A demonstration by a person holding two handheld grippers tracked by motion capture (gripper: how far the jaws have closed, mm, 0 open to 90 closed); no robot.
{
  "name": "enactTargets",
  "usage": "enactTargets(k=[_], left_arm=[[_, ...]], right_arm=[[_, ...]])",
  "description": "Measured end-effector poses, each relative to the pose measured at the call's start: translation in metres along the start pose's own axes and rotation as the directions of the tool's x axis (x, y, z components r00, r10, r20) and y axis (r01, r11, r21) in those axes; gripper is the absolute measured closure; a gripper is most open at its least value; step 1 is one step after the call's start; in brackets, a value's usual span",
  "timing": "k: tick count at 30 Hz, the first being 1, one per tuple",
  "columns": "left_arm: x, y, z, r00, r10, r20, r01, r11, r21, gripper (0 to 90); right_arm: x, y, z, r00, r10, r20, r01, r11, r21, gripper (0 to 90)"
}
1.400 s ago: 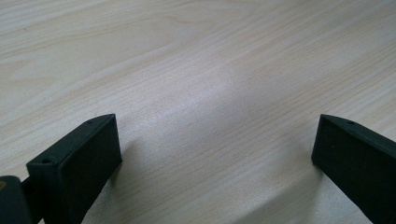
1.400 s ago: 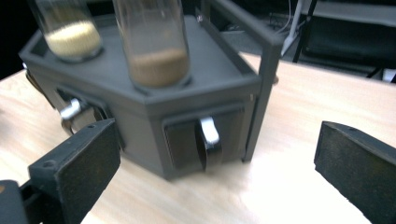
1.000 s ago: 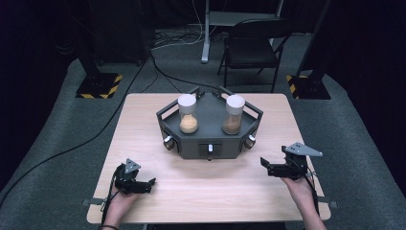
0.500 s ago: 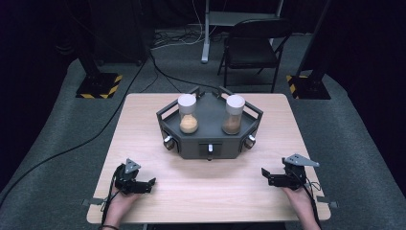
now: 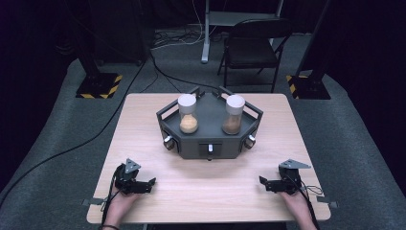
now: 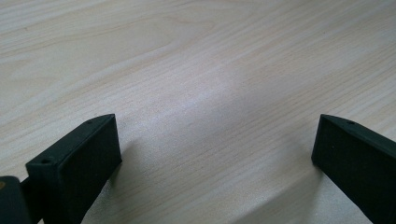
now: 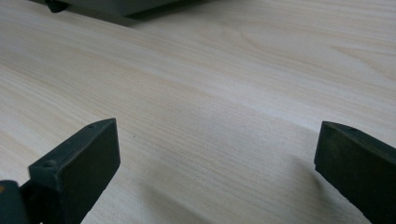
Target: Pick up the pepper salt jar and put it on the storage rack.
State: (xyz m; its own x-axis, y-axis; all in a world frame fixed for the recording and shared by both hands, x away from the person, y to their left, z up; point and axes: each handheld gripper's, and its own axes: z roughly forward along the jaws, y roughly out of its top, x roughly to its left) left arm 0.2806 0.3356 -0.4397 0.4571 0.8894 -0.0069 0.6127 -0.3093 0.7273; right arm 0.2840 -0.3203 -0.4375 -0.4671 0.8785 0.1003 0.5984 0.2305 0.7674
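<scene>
While both hands rest at the near edge of the pale wooden bench (image 5: 206, 191), each set of black tongs lies spread wide and holds nothing.

Nearest, the left tongs (image 5: 143, 184) sit at the near left of the bench under the person's left hand (image 5: 119, 203), and the right tongs (image 5: 267, 184) sit at the near right under the right hand (image 5: 294, 201); each points inward toward the middle, and the left gripper view shows bare wood grain between its parted jaws. Farther back, at the bench's centre, stands a dark grey angular tray (image 5: 210, 136) with low rails. On it stand two clear jars with white lids, well apart from either gripper: the left jar (image 5: 187, 114) holds orange-tan grains, the right jar (image 5: 233, 115) browner ones. Beyond the bench, a black folding chair (image 5: 251, 50) stands on grey carpet.
</scene>
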Motion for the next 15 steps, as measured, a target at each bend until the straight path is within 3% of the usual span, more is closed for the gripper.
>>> enactTargets(k=[11, 14, 15], left_arm=[[0.000, 0.000, 0.000, 1.0000, 0.000, 0.000, 0.000, 1.0000, 0.000, 1.0], [0.000, 0.000, 0.000, 1.0000, 0.000, 0.000, 0.000, 1.0000, 0.000, 1.0], [0.000, 0.000, 0.000, 1.0000, 0.003, 0.000, -0.003, 1.0000, 0.002, 1.0]], right_arm=[[0.010, 0.003, 0.002, 0.9992, -0.035, 0.019, 0.034, 0.9986, 0.041, 0.0], [0.015, 0.004, 0.004, 0.9974, -0.062, 0.036, 0.060, 0.9968, 0.053, 0.0], [0.020, 0.006, 0.005, 0.9940, -0.096, 0.052, 0.092, 0.9934, 0.068, 0.0]])
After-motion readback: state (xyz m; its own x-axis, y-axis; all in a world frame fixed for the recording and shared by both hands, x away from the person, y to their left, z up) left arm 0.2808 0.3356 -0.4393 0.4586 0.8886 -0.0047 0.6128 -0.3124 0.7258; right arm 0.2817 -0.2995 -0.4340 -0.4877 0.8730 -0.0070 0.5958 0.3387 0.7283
